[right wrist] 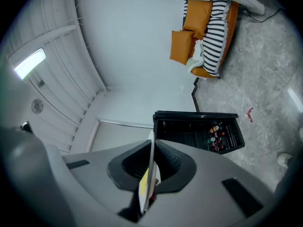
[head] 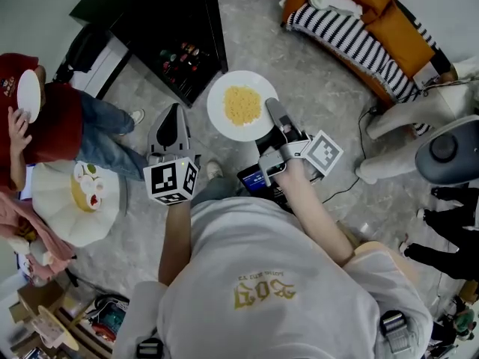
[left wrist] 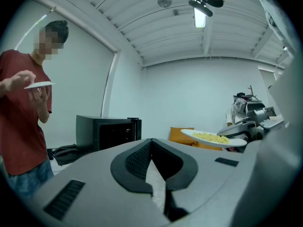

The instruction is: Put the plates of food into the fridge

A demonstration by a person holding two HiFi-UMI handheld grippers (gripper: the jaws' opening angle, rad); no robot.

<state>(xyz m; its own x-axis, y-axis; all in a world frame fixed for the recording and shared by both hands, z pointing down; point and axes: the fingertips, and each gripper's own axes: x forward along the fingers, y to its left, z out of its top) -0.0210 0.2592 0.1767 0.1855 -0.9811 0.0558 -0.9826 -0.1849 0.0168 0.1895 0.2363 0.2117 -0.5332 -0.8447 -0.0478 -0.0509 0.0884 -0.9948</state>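
Note:
A white plate of yellow food [head: 241, 105] is held level above the floor, and my right gripper [head: 271, 108] is shut on its near rim. In the right gripper view the plate [right wrist: 150, 174] shows edge-on between the jaws. The black mini fridge [head: 165, 21] stands ahead with its door open and drinks in the door shelf [head: 179, 58]. It also shows in the right gripper view [right wrist: 199, 129]. My left gripper [head: 174, 111] is shut and empty, left of the plate. From it I see the fridge [left wrist: 106, 131] and the plate [left wrist: 215, 138].
A person in a red shirt [head: 52, 118] stands at the left holding a small white plate [head: 28, 94]. A fluted white plate with food [head: 75, 200] is lower left. An orange sofa with a striped blanket [head: 367, 21] is at the upper right. A cable lies on the floor.

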